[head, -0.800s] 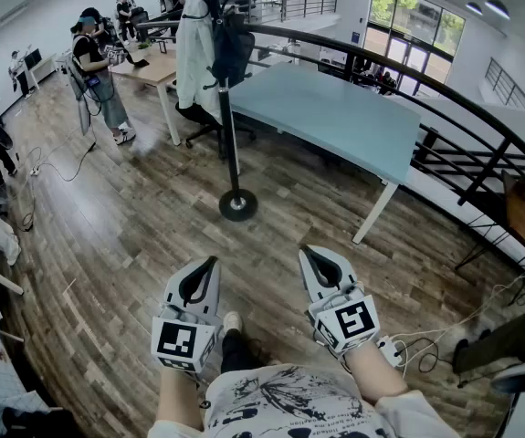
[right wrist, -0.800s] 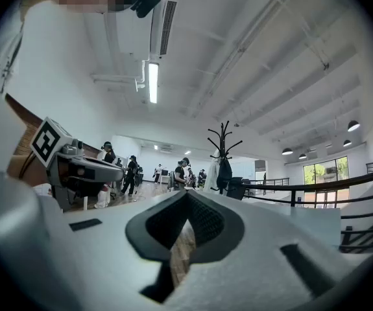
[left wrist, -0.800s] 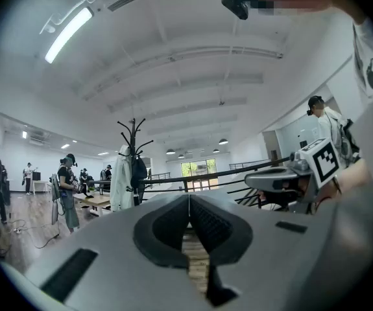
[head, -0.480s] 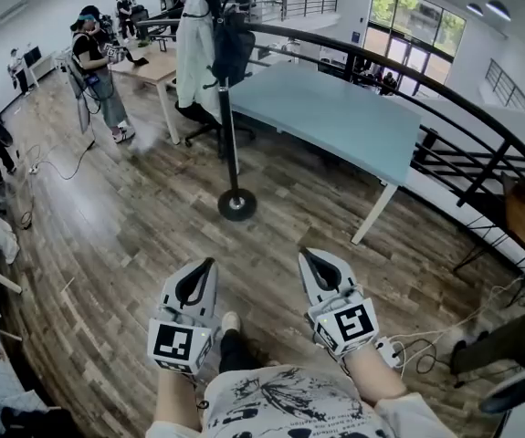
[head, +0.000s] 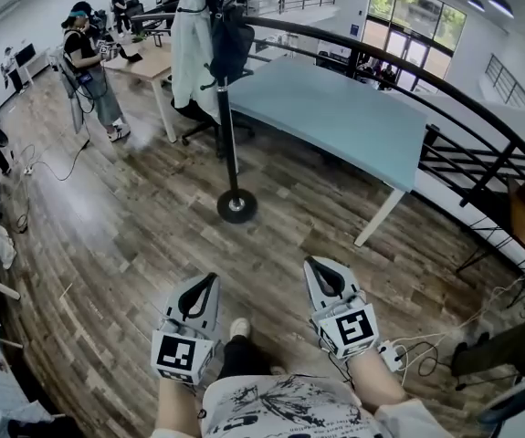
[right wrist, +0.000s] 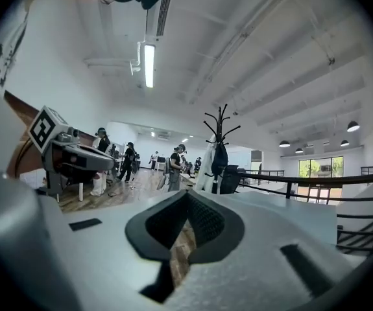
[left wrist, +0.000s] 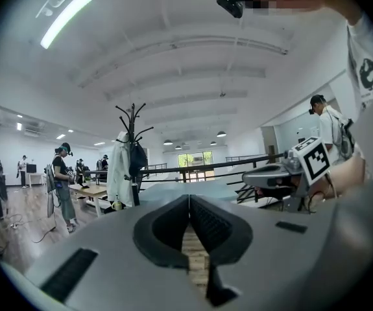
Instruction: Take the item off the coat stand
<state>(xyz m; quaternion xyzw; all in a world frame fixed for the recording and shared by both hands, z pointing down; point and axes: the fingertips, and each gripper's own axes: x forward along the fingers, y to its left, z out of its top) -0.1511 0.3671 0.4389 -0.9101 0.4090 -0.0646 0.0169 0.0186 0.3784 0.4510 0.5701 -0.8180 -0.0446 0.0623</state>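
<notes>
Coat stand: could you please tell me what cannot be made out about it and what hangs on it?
- Head view: the coat stand loses its top at the upper edge, so how the white garment and dark bag hang is unseen.
- Left gripper view: the stand is far and small; which hook bears what is unclear.
- Right gripper view: the right hand-held gripper hides the stand's base.

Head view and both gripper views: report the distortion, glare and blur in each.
Head view: wide-angle bend curves the black railing and the floor planks; the coat stand is sharp. Left gripper view: dark round vignette, and the ceiling light strip glares. Right gripper view: same vignette, and the ceiling tube glares white.
</notes>
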